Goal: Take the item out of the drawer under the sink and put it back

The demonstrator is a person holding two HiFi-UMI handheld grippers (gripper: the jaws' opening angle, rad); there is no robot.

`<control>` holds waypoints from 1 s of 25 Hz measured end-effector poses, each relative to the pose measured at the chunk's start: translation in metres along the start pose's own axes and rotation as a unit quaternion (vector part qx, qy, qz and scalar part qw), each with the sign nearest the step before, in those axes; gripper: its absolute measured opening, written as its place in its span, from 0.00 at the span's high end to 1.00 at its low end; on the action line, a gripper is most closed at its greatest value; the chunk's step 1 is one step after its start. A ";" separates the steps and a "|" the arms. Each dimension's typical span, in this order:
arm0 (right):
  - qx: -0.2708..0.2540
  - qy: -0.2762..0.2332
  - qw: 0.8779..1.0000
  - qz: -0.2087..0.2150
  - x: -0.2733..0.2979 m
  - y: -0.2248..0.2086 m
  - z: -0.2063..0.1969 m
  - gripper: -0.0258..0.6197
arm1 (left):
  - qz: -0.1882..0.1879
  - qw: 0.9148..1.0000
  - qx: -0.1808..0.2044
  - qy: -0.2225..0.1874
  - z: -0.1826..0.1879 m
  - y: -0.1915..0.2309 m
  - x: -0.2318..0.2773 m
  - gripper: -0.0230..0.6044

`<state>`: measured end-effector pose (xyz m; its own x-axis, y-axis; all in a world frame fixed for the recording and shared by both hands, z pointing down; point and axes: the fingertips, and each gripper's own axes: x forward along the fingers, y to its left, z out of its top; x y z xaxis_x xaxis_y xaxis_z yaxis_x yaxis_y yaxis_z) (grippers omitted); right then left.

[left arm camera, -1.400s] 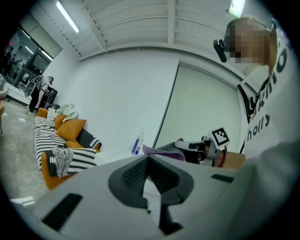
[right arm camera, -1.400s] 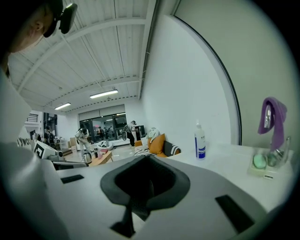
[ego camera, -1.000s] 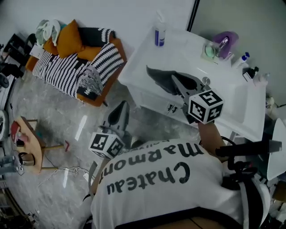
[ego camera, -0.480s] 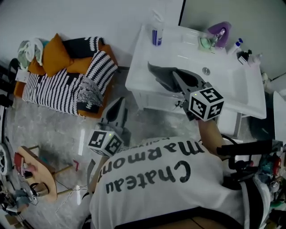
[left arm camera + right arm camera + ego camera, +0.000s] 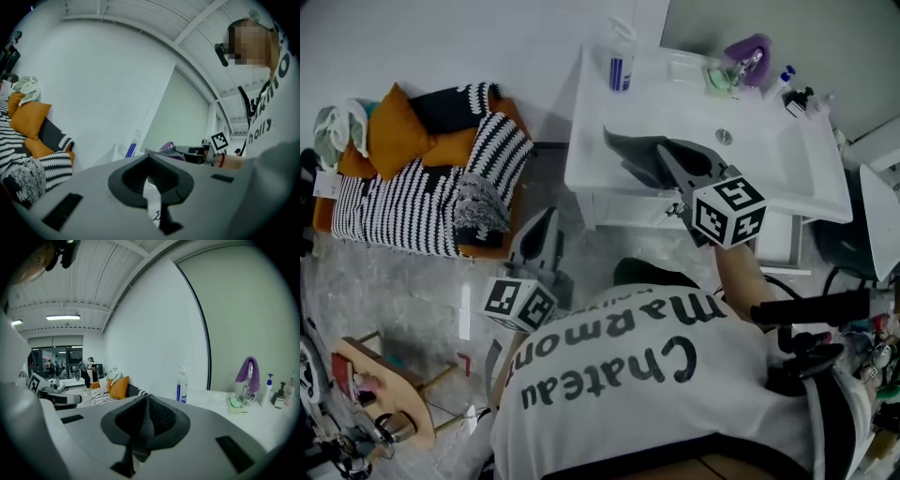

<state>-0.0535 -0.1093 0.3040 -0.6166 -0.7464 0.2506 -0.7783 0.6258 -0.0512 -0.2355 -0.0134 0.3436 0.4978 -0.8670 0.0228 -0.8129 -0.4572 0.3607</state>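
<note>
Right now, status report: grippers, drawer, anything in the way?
Left gripper, right gripper: jaws shut, empty. Right hangs over sink's front edge. Drawer looks closed, item not seen. Nothing blocks it.

we see the sink counter [image 5: 787,178] at upper right, against the wall. on its back edge stand a spray bottle [image 5: 621,66] at the left, then a soap dish [image 5: 718,80] just beside the tap [image 5: 748,56], and small bottles [image 5: 797,97] further right. the drain [image 5: 724,137] lies before the tap. left of the counter stands a sofa [image 5: 412,202] with cushions [image 5: 394,131] on it. a small table [image 5: 389,389] sits well apart at lower left.
</note>
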 end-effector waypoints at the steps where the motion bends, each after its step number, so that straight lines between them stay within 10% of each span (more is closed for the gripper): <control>1: -0.007 0.002 1.000 -0.006 0.003 -0.002 0.001 0.91 | 0.001 1.000 0.000 0.001 -0.001 0.003 -0.001 0.95; 25: -0.031 0.014 0.999 -0.041 0.091 -0.055 0.020 0.91 | 0.068 0.997 -0.023 0.013 0.003 0.074 -0.006 0.95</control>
<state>-0.0692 -0.2165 0.3102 -0.5475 -0.7889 0.2791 -0.8161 0.5771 0.0303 -0.3000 -0.0428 0.3671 0.3920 -0.9147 0.0983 -0.8592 -0.3259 0.3944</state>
